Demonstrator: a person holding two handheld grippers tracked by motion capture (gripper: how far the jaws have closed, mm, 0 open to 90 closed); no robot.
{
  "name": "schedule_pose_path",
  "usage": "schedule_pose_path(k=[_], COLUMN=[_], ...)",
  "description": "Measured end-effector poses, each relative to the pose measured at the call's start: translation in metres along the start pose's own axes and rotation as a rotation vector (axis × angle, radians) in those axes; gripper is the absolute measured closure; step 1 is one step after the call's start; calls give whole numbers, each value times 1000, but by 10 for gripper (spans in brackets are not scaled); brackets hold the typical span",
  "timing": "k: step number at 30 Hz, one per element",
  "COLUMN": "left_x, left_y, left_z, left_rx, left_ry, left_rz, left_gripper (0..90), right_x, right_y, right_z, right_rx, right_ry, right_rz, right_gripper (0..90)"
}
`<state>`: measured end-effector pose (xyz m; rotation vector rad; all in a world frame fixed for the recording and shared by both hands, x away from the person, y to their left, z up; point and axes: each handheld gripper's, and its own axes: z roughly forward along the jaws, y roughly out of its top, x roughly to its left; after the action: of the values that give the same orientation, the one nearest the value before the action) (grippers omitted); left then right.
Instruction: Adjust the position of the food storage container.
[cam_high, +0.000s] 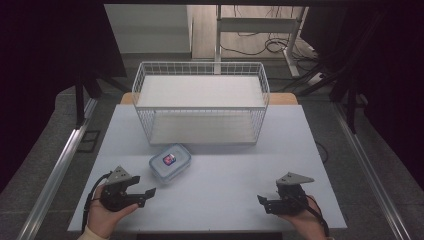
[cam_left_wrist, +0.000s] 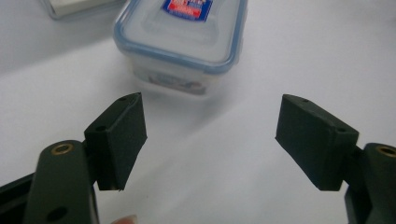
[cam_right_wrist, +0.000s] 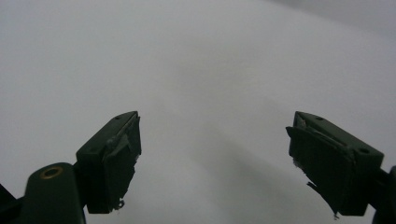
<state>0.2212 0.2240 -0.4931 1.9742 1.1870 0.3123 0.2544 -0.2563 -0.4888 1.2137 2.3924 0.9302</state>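
Both sets of jaws are wide open, nothing in them. Left gripper (cam_high: 136, 192) sits low on the bench (cam_high: 225, 185), aimed at a lidded box (cam_high: 170, 162) near it at its 1 o'clock. Right gripper (cam_high: 267, 202) rests well apart at 3. Wire basket (cam_high: 200, 102) is at the box's 12.

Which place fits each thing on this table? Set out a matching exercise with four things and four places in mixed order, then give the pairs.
Things:
1. wire basket
2. lidded plastic box
3. left gripper
4. right gripper

Places:
A. near edge, person's left side
B. far half of the table
C. near edge, person's right side
D. just in front of the basket, left of the middle

Pairs: 1-B, 2-D, 3-A, 4-C
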Motion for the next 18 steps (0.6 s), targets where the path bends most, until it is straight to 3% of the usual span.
schedule_pose_path(k=[7, 18], left_x=[-1, 8], left_y=[18, 77], left_z=[-5, -3], left_rx=[13, 33], left_ry=[3, 48], left_rz=[35, 115], left_gripper=[272, 279], right_x=[-2, -3], right_y=[-1, -2], right_z=[-3, 2], right_rx=[-4, 7], right_ry=[-2, -7], right_rz=[-4, 1], right_gripper=[178, 174])
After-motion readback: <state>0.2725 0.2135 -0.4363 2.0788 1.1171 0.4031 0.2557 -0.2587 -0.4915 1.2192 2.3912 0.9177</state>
